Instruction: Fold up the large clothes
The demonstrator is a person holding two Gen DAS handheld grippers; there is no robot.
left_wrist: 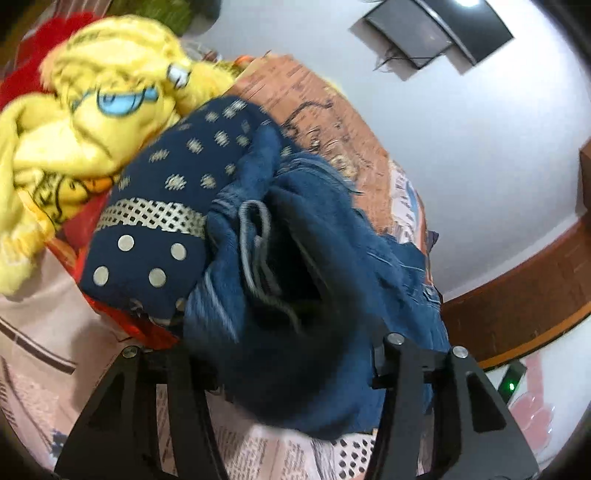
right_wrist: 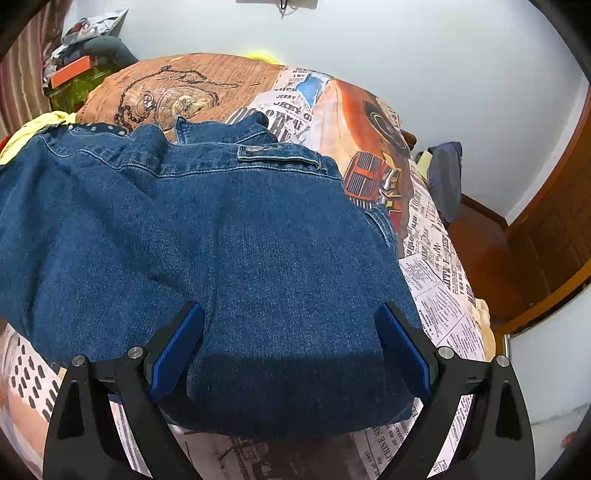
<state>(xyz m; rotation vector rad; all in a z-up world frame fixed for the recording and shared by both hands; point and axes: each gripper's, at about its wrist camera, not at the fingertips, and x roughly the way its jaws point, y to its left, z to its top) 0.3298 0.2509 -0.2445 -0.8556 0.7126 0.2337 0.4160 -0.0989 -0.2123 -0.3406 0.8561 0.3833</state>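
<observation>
A blue denim jacket (right_wrist: 236, 243) lies on the bed, its collar and a button tab at the far side. My right gripper (right_wrist: 291, 350) is open, its blue pads (right_wrist: 177, 350) spread just above the jacket's near part, holding nothing. In the left wrist view a bunched, blurred fold of the same denim (left_wrist: 295, 280) sits between my left gripper's arms (left_wrist: 291, 354); its fingertips are buried under the cloth, so I cannot tell how the jaws stand.
A navy dotted garment (left_wrist: 173, 184), a yellow printed garment (left_wrist: 92, 110) and red cloth (left_wrist: 59, 33) are piled at the left. The bed has a newspaper-print sheet (right_wrist: 436, 280). A dark wooden door (right_wrist: 554, 236) and white wall stand at the right.
</observation>
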